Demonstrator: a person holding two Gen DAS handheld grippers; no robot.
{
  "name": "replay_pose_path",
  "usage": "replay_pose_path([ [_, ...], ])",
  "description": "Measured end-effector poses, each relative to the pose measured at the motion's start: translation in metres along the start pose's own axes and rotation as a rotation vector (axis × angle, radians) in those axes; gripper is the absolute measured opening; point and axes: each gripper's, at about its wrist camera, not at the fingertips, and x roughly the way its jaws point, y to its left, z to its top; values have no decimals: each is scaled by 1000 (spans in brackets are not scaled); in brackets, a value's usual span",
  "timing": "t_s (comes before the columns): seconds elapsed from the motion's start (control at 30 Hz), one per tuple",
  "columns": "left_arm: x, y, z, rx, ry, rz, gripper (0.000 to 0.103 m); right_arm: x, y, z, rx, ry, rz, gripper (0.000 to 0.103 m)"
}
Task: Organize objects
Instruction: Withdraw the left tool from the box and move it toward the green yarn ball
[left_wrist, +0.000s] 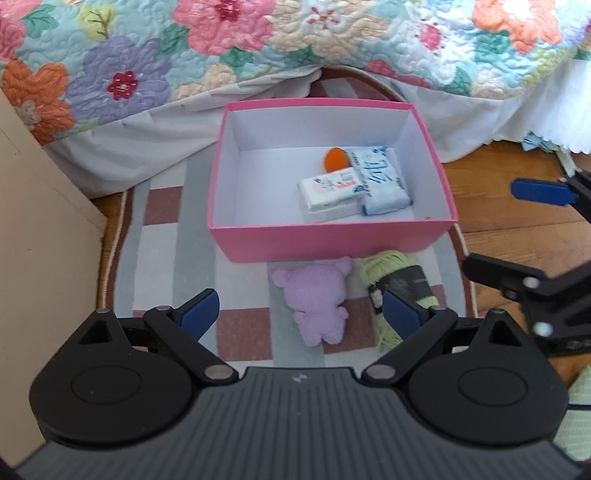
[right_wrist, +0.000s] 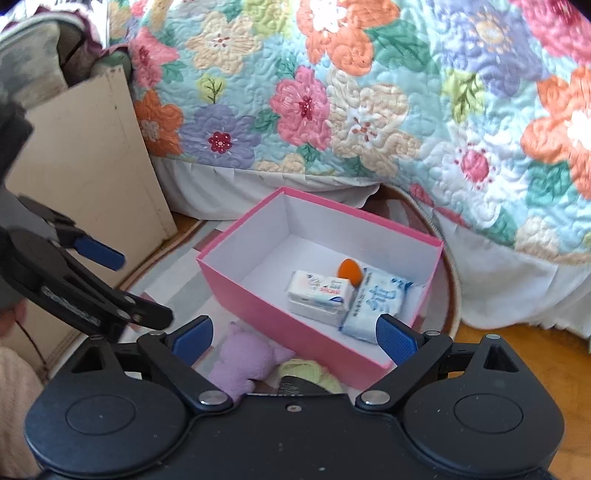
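Observation:
A pink box (left_wrist: 325, 243) (right_wrist: 258, 317) with a white inside stands on a checked rug. It holds two tissue packs (left_wrist: 330, 192) (left_wrist: 380, 182) (right_wrist: 319, 291) (right_wrist: 376, 304) and an orange egg-shaped sponge (left_wrist: 335, 158) (right_wrist: 349, 269). A purple plush toy (left_wrist: 314, 299) (right_wrist: 240, 360) and a green yarn skein (left_wrist: 397, 284) (right_wrist: 310, 373) lie on the rug in front of the box. My left gripper (left_wrist: 301, 314) is open and empty above the plush. My right gripper (right_wrist: 293, 339) is open and empty above the plush, the yarn and the box's near wall.
The checked rug (left_wrist: 166, 243) lies on a wooden floor (left_wrist: 517, 199). A bed with a flowered quilt (left_wrist: 258, 44) (right_wrist: 369, 110) rises behind the box. A beige panel (left_wrist: 40, 240) (right_wrist: 88, 158) stands at the left. The right gripper's blue finger (left_wrist: 539, 192) shows at the right.

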Motion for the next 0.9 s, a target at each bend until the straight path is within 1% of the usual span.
replay_pose_path([
  [0.07, 0, -3, -3, 5, 10, -9, 96, 0, 1, -4, -15, 7, -12, 97],
  [0.17, 1, -6, -7, 13, 13, 3, 96, -4, 1, -10, -25, 17, -10, 97],
  [0.33, 1, -8, -10, 25, 8, 8, 96, -10, 8, -26, -76, 73, -82, 97],
  [0.4, 1, -10, -13, 31, 9, 18, 96, -12, 9, -33, -92, 89, -94, 97],
  [0.47, 0, -13, -16, 45, 7, 29, 96, -15, 11, -38, -96, 94, -83, 97],
  [0.5, 0, -15, -19, 57, 5, 38, 96, -18, 12, -42, -96, 79, -64, 97],
  [0.57, 0, -19, -23, 71, 4, 49, 96, -26, 15, -49, -97, 5, -14, 97],
  [0.63, 1, -20, -28, 57, 3, 49, 96, -32, 19, -55, -109, -48, 7, 97],
  [0.7, 2, -20, -33, 30, -2, 34, 96, -33, 24, -60, -132, -41, 13, 97],
  [0.8, 3, -20, -41, -2, 0, 17, 96, -32, 24, -68, -117, -18, 34, 97],
  [0.83, 4, -21, -44, -3, 2, 18, 96, -29, 21, -70, -105, 6, 47, 97],
  [0.9, 6, -23, -47, -2, 7, 32, 96, -20, 14, -72, -54, 82, 77, 97],
])
